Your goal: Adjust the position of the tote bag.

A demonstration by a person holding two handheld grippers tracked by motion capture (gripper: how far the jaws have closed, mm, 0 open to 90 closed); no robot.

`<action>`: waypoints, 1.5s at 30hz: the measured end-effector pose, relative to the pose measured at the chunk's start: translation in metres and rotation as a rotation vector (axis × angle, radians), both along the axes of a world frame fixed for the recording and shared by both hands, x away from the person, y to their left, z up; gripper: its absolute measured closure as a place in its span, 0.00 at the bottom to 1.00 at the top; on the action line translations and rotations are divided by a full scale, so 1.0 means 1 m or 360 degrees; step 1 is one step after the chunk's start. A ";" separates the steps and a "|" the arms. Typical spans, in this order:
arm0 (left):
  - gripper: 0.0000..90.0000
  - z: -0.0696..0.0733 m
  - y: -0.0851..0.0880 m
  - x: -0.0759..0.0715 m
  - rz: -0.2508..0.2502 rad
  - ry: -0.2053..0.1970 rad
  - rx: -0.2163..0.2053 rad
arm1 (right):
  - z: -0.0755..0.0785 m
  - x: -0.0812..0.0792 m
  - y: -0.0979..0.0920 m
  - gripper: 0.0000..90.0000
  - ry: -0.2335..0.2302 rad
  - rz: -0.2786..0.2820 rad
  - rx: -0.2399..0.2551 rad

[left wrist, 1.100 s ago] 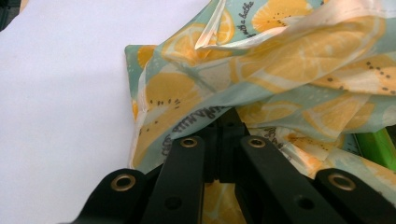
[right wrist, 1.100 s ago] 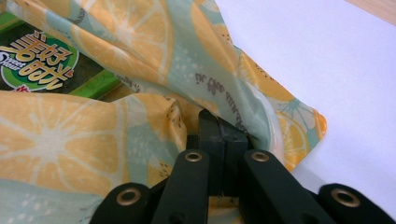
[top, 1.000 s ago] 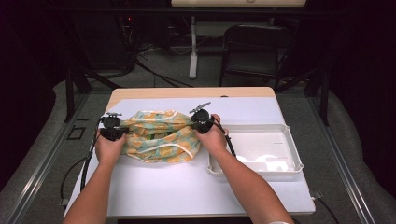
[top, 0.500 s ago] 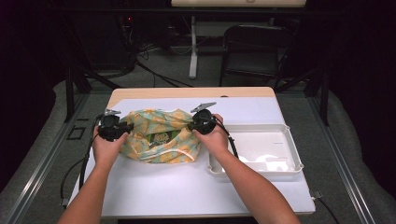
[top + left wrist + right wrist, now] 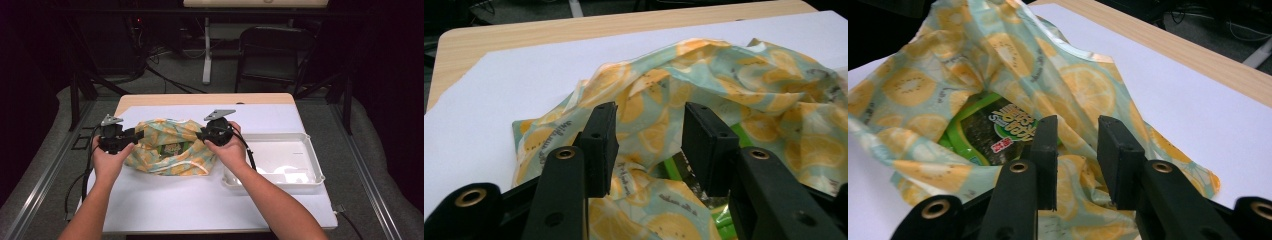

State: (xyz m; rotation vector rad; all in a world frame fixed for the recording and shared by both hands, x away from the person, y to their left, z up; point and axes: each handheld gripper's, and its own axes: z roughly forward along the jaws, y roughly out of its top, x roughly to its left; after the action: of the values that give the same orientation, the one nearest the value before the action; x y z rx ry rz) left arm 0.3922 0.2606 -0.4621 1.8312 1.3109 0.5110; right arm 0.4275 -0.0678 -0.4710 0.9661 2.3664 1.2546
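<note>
The right gripper point(image 5: 1075, 165) has its two black fingers point(image 5: 1045, 150) set apart, with a fold of the bag point(image 5: 1083, 90) showing in the gap between them. The bag, printed with lemon slices on pale green, lies crumpled on a white sheet point(image 5: 1198, 120). Its mouth gapes toward the camera, and a green packet point(image 5: 993, 132) lies inside. Beyond the sheet runs the wooden tabletop point(image 5: 1188, 50) edge.

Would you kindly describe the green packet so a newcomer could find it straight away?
On the white sheet covering the table lies a lemon-print cloth bag. Inside its open mouth sits the green packet, the one glossy green thing with a dark printed label.
</note>
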 end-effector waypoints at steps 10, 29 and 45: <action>0.62 -0.002 -0.012 -0.016 -0.0080 -0.0012 0.0028 | 0.002 -0.012 0.011 0.75 0.0014 0.0079 0.0015; 0.61 -0.039 -0.013 -0.029 -0.0117 0.0115 0.0043 | -0.020 -0.018 0.031 0.74 0.0093 0.0140 -0.0108; 0.61 -0.053 -0.015 -0.047 -0.0150 0.0150 0.0129 | -0.031 -0.049 0.022 0.75 0.0104 0.0200 -0.0146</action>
State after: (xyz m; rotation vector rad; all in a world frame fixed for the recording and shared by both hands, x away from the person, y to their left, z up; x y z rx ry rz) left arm 0.3452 0.2459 -0.5152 1.9947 1.2751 0.4376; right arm 0.3789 -0.0457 -0.5019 0.8550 2.5461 1.1624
